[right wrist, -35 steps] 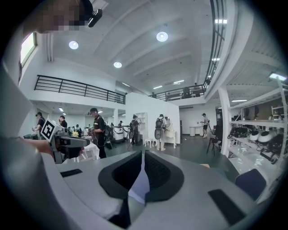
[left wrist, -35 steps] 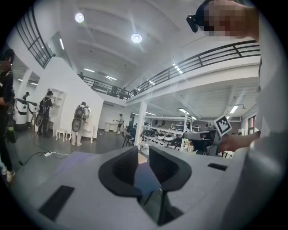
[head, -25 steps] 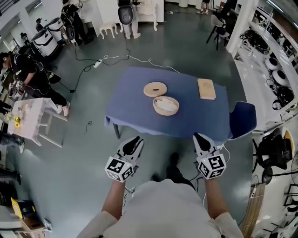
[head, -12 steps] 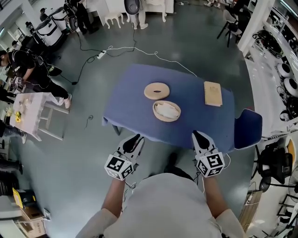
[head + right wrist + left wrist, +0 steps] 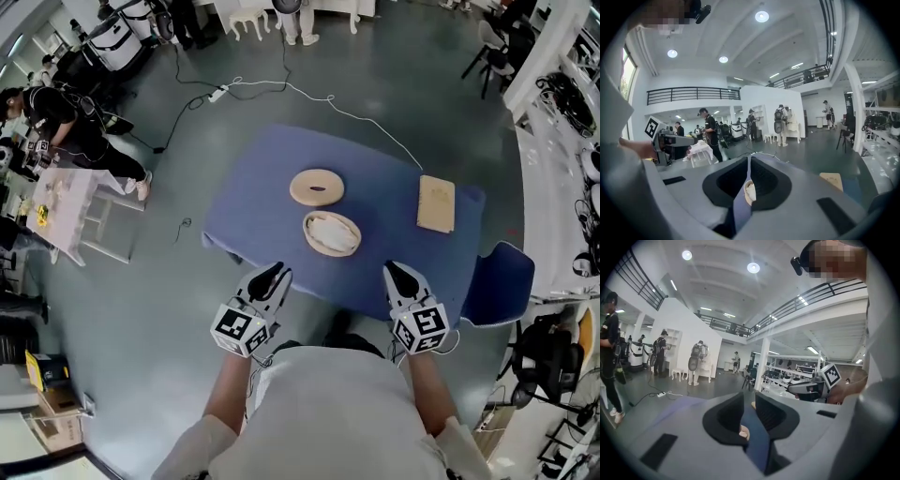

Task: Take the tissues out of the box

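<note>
On the blue table (image 5: 253,202) stands a round wooden box (image 5: 332,233) with white tissues lying in it. Its round wooden lid (image 5: 317,187), which has a slot, lies just behind it. Both grippers hang in front of the table's near edge, short of the box. My left gripper (image 5: 270,277) is open by a narrow gap with nothing in it; the box's rim (image 5: 744,431) shows through that gap (image 5: 750,399). My right gripper (image 5: 399,275) has its jaws together and empty, and the box (image 5: 749,191) shows just below them (image 5: 749,161).
A rectangular wooden board (image 5: 437,202) lies at the table's right. A blue chair (image 5: 502,281) stands at the near right corner. A white cable (image 5: 309,94) runs across the floor behind the table. People and a small white table (image 5: 70,211) are at the far left.
The table and box have drawn closer to both grippers and shifted in the head view. The grippers keep the same pose and the same jaw gaps.
</note>
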Demonstrator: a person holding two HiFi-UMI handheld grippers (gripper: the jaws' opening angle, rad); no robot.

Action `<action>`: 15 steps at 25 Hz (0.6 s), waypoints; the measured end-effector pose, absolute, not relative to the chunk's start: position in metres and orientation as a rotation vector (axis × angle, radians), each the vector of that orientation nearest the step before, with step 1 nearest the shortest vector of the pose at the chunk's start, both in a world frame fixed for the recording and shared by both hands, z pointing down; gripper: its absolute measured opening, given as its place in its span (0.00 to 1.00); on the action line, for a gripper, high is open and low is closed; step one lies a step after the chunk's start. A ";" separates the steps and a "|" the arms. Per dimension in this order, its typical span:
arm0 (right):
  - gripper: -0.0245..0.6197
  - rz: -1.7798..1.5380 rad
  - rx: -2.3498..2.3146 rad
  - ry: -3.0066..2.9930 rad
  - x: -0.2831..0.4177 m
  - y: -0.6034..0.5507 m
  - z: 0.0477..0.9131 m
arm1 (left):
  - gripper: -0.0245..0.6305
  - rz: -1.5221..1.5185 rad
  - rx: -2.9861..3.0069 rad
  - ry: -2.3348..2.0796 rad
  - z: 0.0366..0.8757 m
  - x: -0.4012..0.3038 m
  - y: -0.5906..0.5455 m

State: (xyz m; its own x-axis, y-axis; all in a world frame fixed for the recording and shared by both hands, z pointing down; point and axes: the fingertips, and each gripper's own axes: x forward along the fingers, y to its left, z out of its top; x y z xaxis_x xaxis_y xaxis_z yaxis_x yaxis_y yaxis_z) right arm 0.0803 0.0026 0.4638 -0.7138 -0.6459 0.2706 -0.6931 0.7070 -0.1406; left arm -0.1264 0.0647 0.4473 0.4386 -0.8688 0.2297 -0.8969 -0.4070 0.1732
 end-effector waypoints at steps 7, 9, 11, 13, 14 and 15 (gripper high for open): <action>0.11 0.379 0.999 -2.709 0.071 -0.024 0.482 | 0.17 0.215 2.388 -1.534 0.460 -0.127 0.039; 0.11 0.395 0.997 -2.704 0.070 -0.028 0.486 | 0.17 0.241 2.395 -1.514 0.465 -0.124 0.032; 0.11 0.410 1.007 -2.697 0.070 -0.033 0.490 | 0.17 0.266 2.410 -1.487 0.470 -0.121 0.024; 0.11 0.426 1.026 -2.685 0.069 -0.040 0.493 | 0.17 0.291 2.430 -1.450 0.474 -0.119 0.012; 0.11 0.435 1.038 -2.677 0.069 -0.043 0.495 | 0.17 0.302 2.441 -1.427 0.476 -0.119 0.006; 0.11 0.446 1.053 -2.669 0.068 -0.046 0.497 | 0.17 0.312 2.453 -1.402 0.478 -0.119 -0.001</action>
